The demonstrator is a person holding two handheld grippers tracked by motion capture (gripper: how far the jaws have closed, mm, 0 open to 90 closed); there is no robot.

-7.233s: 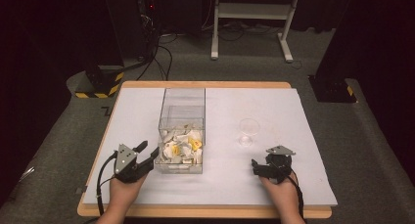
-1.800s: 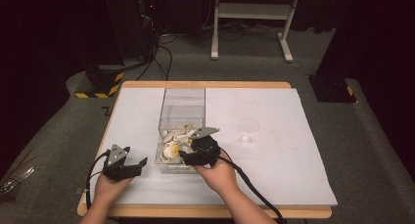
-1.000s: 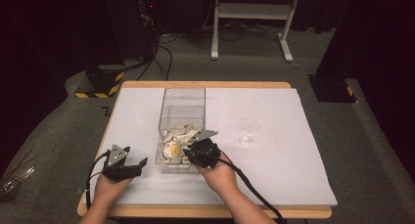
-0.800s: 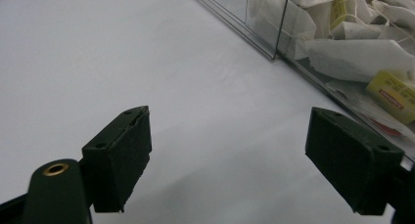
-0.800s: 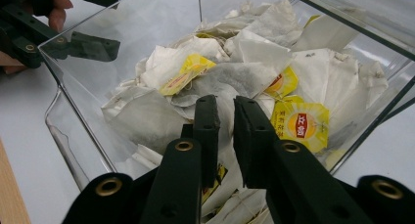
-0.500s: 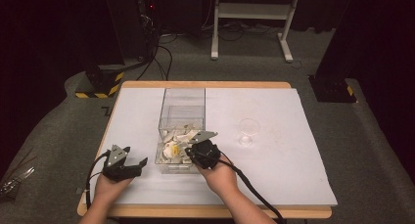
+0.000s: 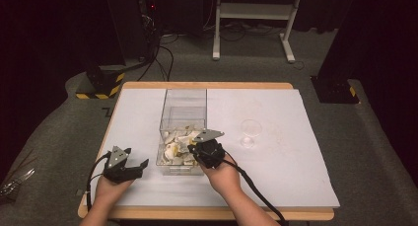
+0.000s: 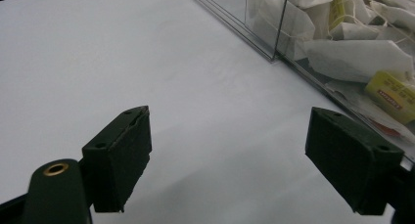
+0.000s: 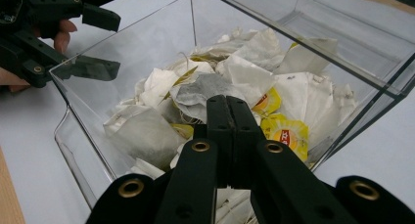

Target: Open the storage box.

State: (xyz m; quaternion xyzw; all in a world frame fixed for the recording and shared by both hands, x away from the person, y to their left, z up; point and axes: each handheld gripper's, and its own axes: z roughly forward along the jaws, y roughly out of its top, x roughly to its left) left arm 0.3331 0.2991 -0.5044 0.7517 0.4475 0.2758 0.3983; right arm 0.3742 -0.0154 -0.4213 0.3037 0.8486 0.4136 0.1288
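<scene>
A clear plastic box (image 7: 183,103) stands mid-table with a heap of tea bags (image 7: 176,146) in its near end, white and grey paper with yellow tags (image 9: 286,131). My right gripper (image 7: 194,150) reaches over the near wall into the box (image 9: 147,43). In the right gripper view that gripper (image 9: 227,102) has its jaws shut together, tips down on a grey tea bag (image 9: 203,89). Whether paper is pinched between them is hidden. My left gripper (image 7: 137,158) rests on the table left of the box, and in its own view it (image 8: 227,160) is open and holds nothing.
A small clear glass cup (image 7: 251,132) stands on the white table cover (image 7: 276,157) to the right of the box. The wooden table edge (image 7: 207,214) runs along the front. Grey floor, a black stand and cables lie beyond the table.
Since the earliest frame my right gripper has come from the table's right side to the box and dipped into the tea bags. Over the last second both hands have kept still.
</scene>
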